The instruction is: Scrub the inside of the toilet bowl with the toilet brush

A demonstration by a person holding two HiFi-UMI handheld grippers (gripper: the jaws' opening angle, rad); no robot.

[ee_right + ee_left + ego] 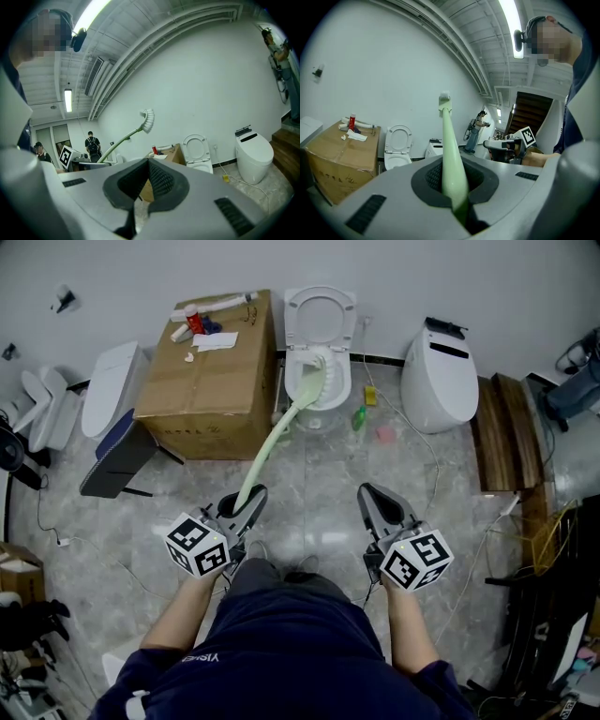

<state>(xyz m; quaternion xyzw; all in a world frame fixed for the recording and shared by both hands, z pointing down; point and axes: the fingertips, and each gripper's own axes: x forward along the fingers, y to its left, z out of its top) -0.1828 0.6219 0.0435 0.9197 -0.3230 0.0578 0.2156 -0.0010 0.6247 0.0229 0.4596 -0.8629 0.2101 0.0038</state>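
The left tongs [251, 499] pinch the lower end of a pale green toilet brush [279, 432]. The left gripper view shows the handle wedged between the two pads and rising straight up out of them. From these tongs the long, slightly bent handle runs forward and to their right, ending in a white bristle head [315, 373]. Seen from the head, that head lines up with the toilet bowl [340, 382]. The right gripper view shows it held up in the air, higher than the toilet and not touching it.

The right tongs [377, 499] are pressed together with nothing between them. They are level with the left tongs, a little apart, and point the same way over the marbled floor [309, 486].

The toilet stands well ahead of both tongs against the wall, with its seat and lid [320, 315] raised. Ahead and left of the left tongs, just beside the toilet, sits a cardboard box [211, 381] with a red bottle [195, 322] and papers on top. Ahead and right of the right tongs stands a second white toilet [439, 381], its lid down. A small green bottle [358, 417] lies on the floor near the bowl's base.
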